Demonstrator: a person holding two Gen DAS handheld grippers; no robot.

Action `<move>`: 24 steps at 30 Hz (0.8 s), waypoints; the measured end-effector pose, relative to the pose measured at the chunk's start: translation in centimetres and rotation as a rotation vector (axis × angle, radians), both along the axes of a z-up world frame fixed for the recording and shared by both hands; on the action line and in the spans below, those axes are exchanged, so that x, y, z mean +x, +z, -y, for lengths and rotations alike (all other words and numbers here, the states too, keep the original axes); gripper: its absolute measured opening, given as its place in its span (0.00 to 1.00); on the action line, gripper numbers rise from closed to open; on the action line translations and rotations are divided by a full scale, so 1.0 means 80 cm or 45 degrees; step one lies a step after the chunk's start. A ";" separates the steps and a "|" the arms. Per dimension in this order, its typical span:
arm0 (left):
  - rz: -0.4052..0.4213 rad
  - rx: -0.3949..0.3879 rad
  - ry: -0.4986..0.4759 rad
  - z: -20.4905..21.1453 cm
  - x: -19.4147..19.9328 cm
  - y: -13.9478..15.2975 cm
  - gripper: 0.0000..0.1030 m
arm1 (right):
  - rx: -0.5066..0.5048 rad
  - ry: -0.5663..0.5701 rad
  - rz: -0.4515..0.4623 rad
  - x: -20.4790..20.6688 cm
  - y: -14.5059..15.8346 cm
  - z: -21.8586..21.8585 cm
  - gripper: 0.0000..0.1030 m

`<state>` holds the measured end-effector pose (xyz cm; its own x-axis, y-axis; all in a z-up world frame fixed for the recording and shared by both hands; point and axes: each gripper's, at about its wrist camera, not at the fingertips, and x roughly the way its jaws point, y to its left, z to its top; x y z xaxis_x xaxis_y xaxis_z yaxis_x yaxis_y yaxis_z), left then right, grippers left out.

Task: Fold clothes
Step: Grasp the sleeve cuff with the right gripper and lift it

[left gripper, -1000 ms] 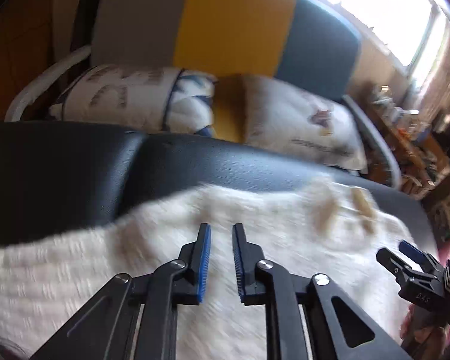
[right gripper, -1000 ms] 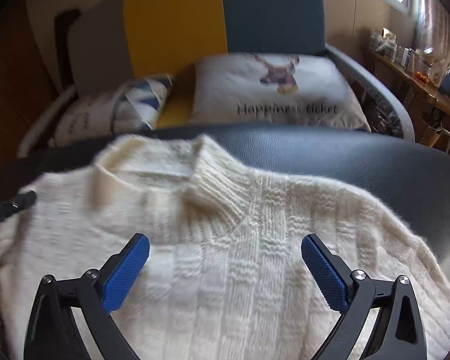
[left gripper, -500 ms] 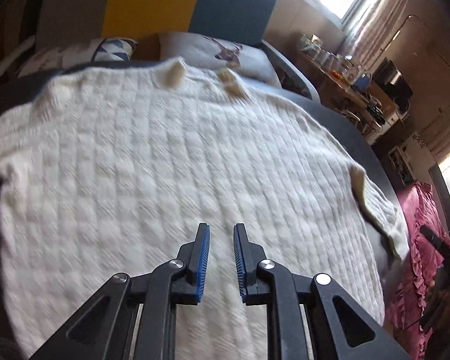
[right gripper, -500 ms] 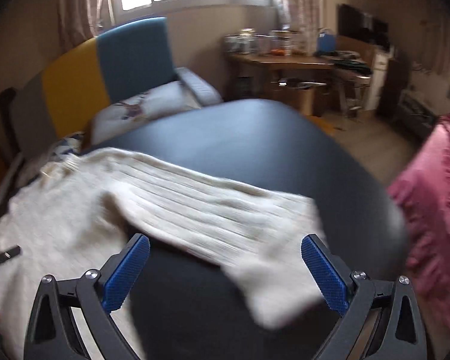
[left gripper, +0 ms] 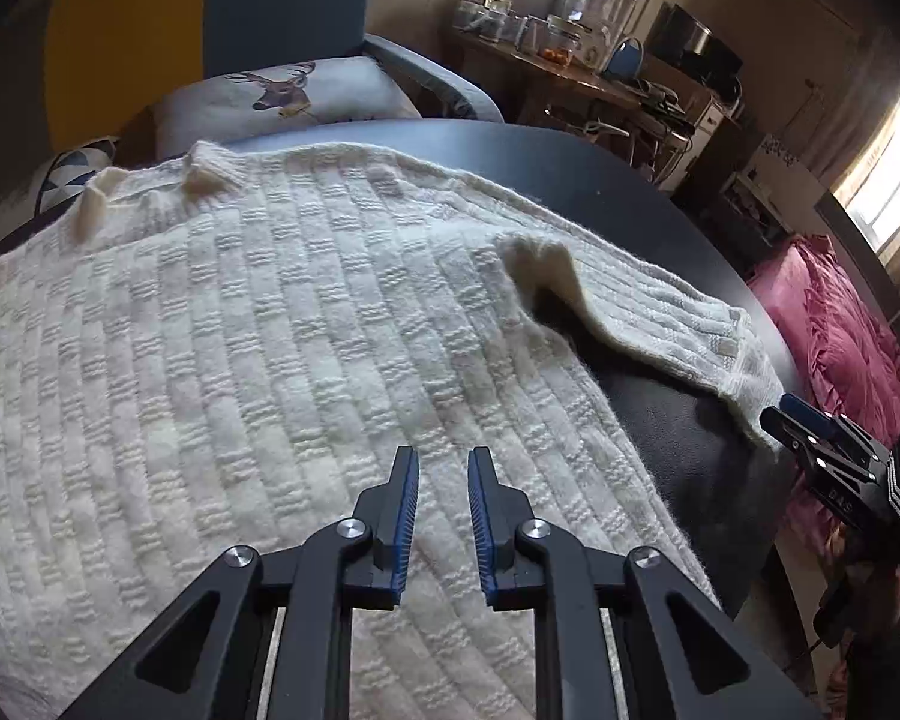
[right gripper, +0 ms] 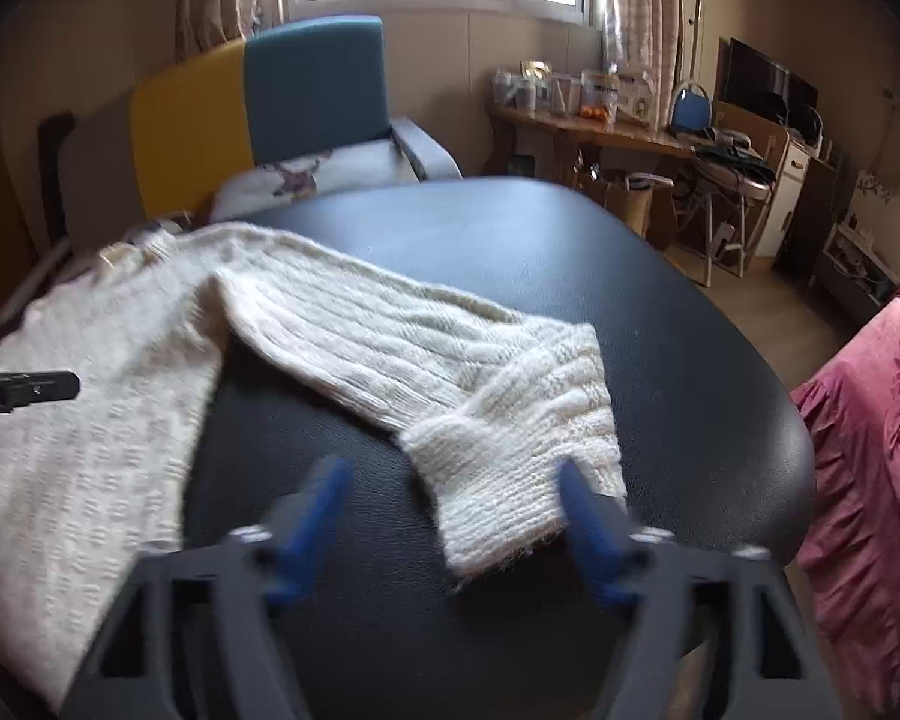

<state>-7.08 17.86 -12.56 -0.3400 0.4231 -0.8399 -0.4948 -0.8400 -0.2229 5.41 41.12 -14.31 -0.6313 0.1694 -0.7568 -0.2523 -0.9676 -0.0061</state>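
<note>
Right wrist view: cream knit sweater [right gripper: 108,360] spread flat on black padded table [right gripper: 570,252], body toward left side, neck toward far edge by sofa. Right sleeve [right gripper: 426,348] stretched out from shoulder, long axis running diagonally toward near right edge; ribbed cuff [right gripper: 510,480] at near end. Right gripper [right gripper: 450,516] closest to cuff, straddling it; jaws closing, blurred, cuff between them, pads seemingly not pressing yet. Left gripper [left gripper: 444,510] over lower body of sweater, well apart from sleeve; jaws narrow, nothing between them, only knit beneath. Likely step: pinch cuff, carry sleeve back across body. Pink bedding [right gripper: 870,450] beyond right edge; cluttered desk [right gripper: 600,126] farther off.
</note>
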 end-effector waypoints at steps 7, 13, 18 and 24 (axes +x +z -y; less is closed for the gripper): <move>0.042 -0.015 -0.025 -0.018 0.001 -0.029 0.16 | 0.039 0.004 0.037 0.001 -0.035 -0.011 0.48; 0.050 0.022 -0.019 -0.013 0.005 -0.029 0.18 | -0.009 -0.041 0.026 0.006 -0.023 -0.027 0.12; 0.064 0.048 -0.013 -0.009 0.005 -0.029 0.18 | -0.140 -0.138 -0.107 0.022 0.025 -0.071 0.12; 0.068 0.054 -0.017 -0.008 0.004 -0.031 0.18 | -0.385 -0.440 -0.200 0.038 0.022 -0.174 0.12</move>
